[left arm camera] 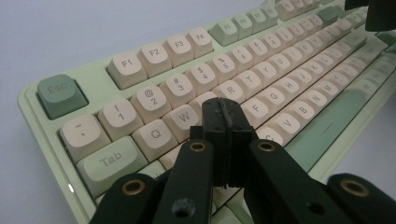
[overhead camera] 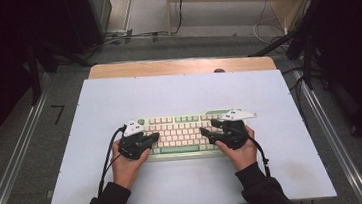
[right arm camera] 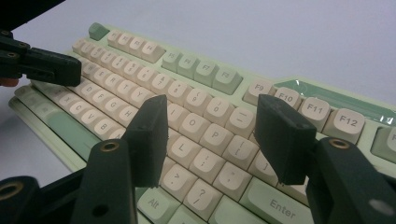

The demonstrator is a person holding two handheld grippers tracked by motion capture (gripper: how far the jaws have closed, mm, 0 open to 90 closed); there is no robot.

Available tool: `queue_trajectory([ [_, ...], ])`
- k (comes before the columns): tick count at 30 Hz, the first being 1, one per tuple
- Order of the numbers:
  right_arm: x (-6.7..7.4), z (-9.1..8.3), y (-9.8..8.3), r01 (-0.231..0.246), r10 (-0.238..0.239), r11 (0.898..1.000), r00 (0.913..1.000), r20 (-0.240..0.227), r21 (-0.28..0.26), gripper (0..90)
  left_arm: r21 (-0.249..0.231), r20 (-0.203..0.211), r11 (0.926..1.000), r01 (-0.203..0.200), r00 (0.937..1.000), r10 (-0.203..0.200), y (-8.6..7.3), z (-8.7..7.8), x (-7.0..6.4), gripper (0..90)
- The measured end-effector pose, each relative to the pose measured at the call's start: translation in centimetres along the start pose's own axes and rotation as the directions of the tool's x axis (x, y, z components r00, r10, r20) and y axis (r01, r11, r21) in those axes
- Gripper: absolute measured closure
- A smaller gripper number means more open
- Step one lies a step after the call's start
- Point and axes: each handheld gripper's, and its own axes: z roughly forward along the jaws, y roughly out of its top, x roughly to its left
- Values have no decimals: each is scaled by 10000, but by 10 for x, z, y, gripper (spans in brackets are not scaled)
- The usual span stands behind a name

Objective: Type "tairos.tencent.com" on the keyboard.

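keyboard [overhead camera: 179, 132] | left gripper [left arm camera: 224, 123]: jaws together over the letter keys | right gripper [right arm camera: 210, 140]: jaws apart, holding nothing
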Motion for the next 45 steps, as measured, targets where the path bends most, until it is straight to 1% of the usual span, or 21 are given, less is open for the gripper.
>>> queue_trajectory([
  [6,0,0,0,22,-22,10000,10000,-24,-4,430,46,20,10000,-30,10000,30,0,0,0,900],
  [8,0,1,0,27,-27,10000,10000,-22,5,430,187,-63,9998,-86,9999,87,0,1,0,900],
  [9,0,1,0,39,-39,10000,10000,-21,14,430,211,-31,9997,-96,9999,96,-1,2,0,900],
  [11,1,1,0,43,-43,10000,10000,-24,31,429,204,-38,9998,-26,10000,27,0,2,0,900],
  [14,1,1,0,51,-51,10000,10000,-35,32,430,168,16,9999,-34,10000,33,0,1,0,900],
  [17,1,1,0,50,-50,10000,10000,-31,31,430,-69,181,10000,70,9998,-69,1,-2,-1,900],
  [19,0,1,0,35,-35,10000,10000,-17,24,430,-235,252,9997,69,9997,-63,2,-5,-2,900],
  [21,0,1,0,37,-37,10000,10000,-18,5,429,-410,260,9991,80,9996,-70,3,-8,-2,900],
  [23,0,1,0,40,-40,10000,10000,-25,9,430,-593,286,9981,181,9995,-164,4,-10,-2,900],
  [29,2,2,1,51,-51,10000,10000,-62,12,430,-863,269,9960,235,9994,-212,5,-15,-2,900],
  [32,2,2,1,67,-67,10000,10000,-67,-2,430,-943,283,9952,250,9993,-224,5,-16,-2,820],
  [35,3,2,1,73,-73,10000,9999,-86,2,429,-1150,222,9930,264,9995,-241,5,-18,-3,677],
  [38,3,3,1,95,-95,10000,9999,-110,19,427,-1391,52,9902,144,9999,-138,5,-19,-4,536],
  [41,4,3,1,122,-122,9999,9998,-125,40,426,-1625,-218,9867,70,9997,-107,5,-21,-5,424],
  [45,4,2,1,147,-146,9999,9998,-121,65,436,-1650,-581,9863,76,9982,-174,5,-21,-3,340],
])
